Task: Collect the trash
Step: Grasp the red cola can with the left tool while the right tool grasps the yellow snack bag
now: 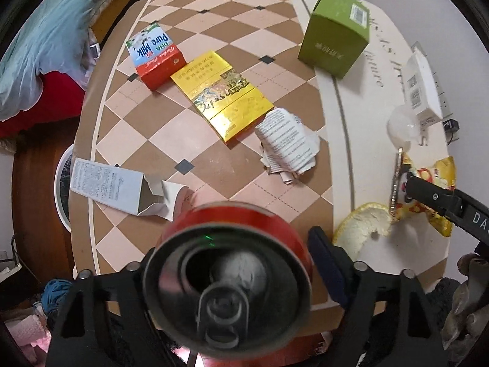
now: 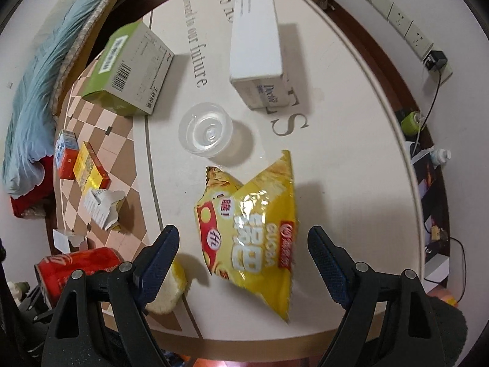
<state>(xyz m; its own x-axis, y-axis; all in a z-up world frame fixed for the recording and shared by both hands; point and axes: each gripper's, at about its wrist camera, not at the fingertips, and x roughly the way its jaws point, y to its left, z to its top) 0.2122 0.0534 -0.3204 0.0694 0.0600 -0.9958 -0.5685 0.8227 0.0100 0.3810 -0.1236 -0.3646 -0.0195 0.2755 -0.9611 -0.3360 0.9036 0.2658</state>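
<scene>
Left gripper (image 1: 232,263) has the red aluminium drink can (image 1: 227,278) clamped between its fingers, opened top facing the camera, over the worktop (image 2: 351,159) edge. Right gripper (image 2: 244,263) spread wide, holding nothing, straddling the yellow crinkled snack bag (image 2: 253,229). Clear plastic cup (image 2: 206,133) upright, looking empty.

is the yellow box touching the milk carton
Touching: in the left wrist view the yellow box has its far corner pressed against the milk carton, no gap.
</scene>
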